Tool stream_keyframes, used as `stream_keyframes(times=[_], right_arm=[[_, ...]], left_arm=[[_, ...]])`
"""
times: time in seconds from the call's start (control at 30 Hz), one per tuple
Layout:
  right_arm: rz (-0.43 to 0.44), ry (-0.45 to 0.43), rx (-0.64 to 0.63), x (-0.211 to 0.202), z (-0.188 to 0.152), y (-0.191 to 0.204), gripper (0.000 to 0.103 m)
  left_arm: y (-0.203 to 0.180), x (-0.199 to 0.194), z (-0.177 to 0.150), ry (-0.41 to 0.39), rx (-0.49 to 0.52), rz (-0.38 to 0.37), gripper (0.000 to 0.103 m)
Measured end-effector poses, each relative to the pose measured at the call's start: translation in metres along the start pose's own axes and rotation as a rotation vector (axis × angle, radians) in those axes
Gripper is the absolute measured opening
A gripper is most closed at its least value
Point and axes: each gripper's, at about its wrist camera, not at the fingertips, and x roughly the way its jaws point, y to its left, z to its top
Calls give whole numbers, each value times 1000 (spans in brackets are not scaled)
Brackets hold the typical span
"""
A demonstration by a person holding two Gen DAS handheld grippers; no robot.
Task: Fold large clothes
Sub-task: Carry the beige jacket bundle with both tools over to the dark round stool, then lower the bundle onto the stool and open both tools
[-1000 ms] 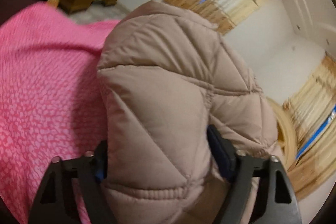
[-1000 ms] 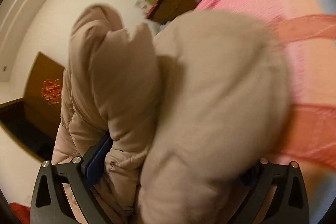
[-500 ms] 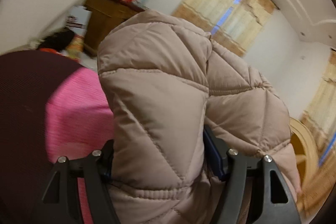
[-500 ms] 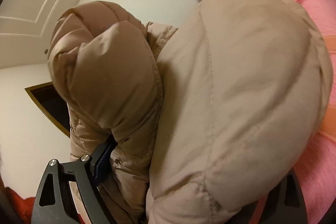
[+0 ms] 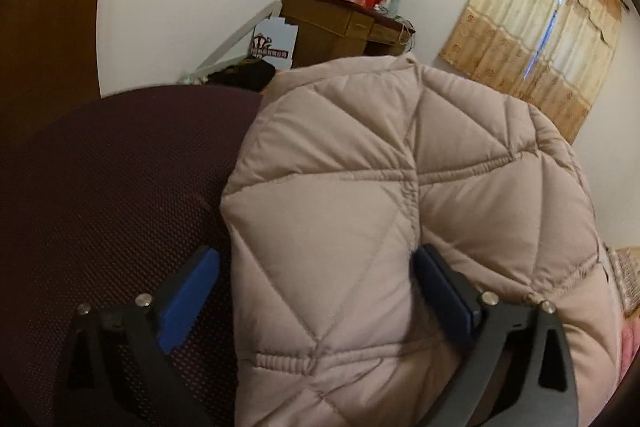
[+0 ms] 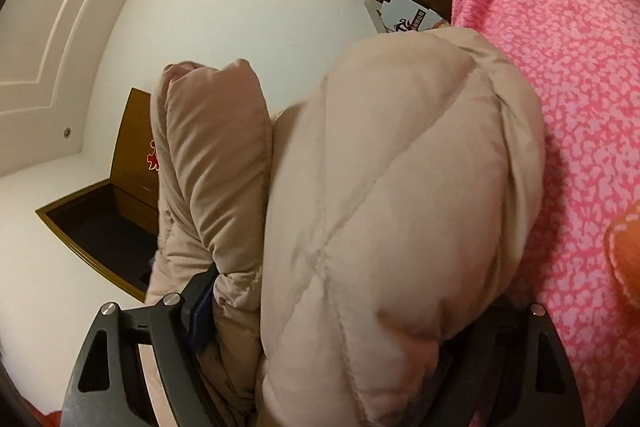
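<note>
A beige quilted puffer jacket (image 5: 380, 211) fills both wrist views. In the left wrist view its padded edge sits between the jaws of my left gripper (image 5: 316, 291); the left blue pad (image 5: 188, 295) stands a little off the fabric and the right pad touches it. In the right wrist view the jacket (image 6: 400, 195) bulges over my right gripper (image 6: 340, 311), which is shut on a thick fold; its right finger is hidden under the fabric. The jacket is held up above the pink bedspread (image 6: 580, 75).
A dark maroon mesh surface (image 5: 112, 187) lies left of the jacket in the left wrist view. A brown desk (image 5: 340, 27) with red boxes stands at the far wall, curtains (image 5: 532, 15) to its right. A brown door (image 6: 136, 163) shows in the right wrist view.
Both grippers have lifted and swung with the jacket; the left view now faces the desk and wall instead of the pink bedspread. The left gripper's jaws stand wider, with a gap at the left pad.
</note>
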Motion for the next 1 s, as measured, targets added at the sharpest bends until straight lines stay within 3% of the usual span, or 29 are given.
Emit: stream_keyframes(times=[0.07, 0.17, 0.27, 0.33, 0.4, 0.53, 0.6, 0.73, 0.9, 1.0], right_arm=[[-32, -10, 29, -18, -10, 6, 85], [-169, -103, -6, -62, -20, 27, 85], [-303, -244, -168, -105, -19, 72, 85], [-378, -268, -316, -115, -18, 122, 84], [-456, -236, -511, -101, -19, 176, 81], [-546, -124, -769, -35, -18, 236, 80], [-612, -63, -811, 5, -5, 233, 80], [-726, -5, -656, 50, 8, 168, 80], [-670, -128, -569, 49, -2, 124, 81], [-678, -111, -524, 70, 12, 107, 84]], left_arm=[[16, 2, -1, 2, -25, 9, 103], [25, 0, -4, -11, -19, 26, 103], [26, -10, -9, -25, -3, 54, 103], [22, -10, -8, -31, 10, 73, 103], [21, -12, -9, -38, 27, 95, 103], [20, -11, -5, -47, 57, 134, 103], [20, -11, -4, -44, 64, 147, 103], [21, -8, 0, -38, 58, 148, 103], [13, -3, 4, -32, 68, 157, 103], [12, 2, 5, -32, 65, 163, 103]])
